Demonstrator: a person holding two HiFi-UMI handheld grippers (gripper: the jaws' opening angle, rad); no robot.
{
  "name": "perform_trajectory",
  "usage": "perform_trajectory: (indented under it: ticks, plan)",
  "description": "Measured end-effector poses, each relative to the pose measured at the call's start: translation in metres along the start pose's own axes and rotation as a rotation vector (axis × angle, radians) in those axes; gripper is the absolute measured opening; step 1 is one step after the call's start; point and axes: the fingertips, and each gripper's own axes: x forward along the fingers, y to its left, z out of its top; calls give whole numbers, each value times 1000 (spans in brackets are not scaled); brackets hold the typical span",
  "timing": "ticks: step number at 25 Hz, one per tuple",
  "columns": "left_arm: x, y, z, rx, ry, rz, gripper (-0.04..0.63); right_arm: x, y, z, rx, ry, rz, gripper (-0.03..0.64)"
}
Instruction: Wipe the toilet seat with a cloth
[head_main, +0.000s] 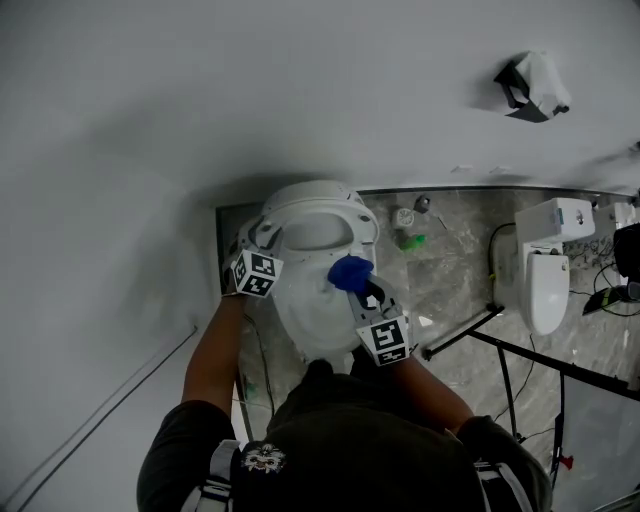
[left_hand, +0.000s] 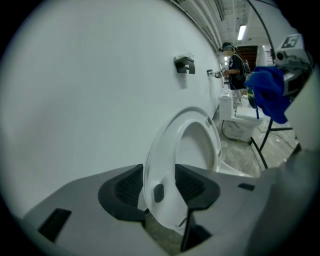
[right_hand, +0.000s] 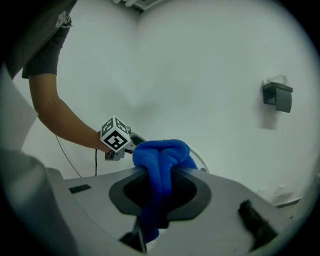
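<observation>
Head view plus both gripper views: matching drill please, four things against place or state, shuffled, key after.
Things:
1. blue cloth
2. toilet seat
3. wall holder
4. second toilet

Place or state:
a. standing on the floor, far right of the head view
b. pinched in the right tool
c. raised, rim between the open jaws of the left tool
d. fixed to the white wall

Pairs: 1-b, 2-c, 3-d, 4-a
</observation>
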Motion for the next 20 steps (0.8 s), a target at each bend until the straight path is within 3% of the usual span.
perform_trajectory:
  ticks: [3, 13, 20]
  plan:
    - [11, -5, 4, 36, 22, -11, 189, -1, -4, 1, 5, -4, 5, 81]
    - [-13, -22, 2, -11, 7, -40, 189, -8, -5, 14, 29, -48, 22, 80]
    - [-65, -65, -11, -54, -35, -169, 211, -23, -1, 42, 8, -157, -10, 81]
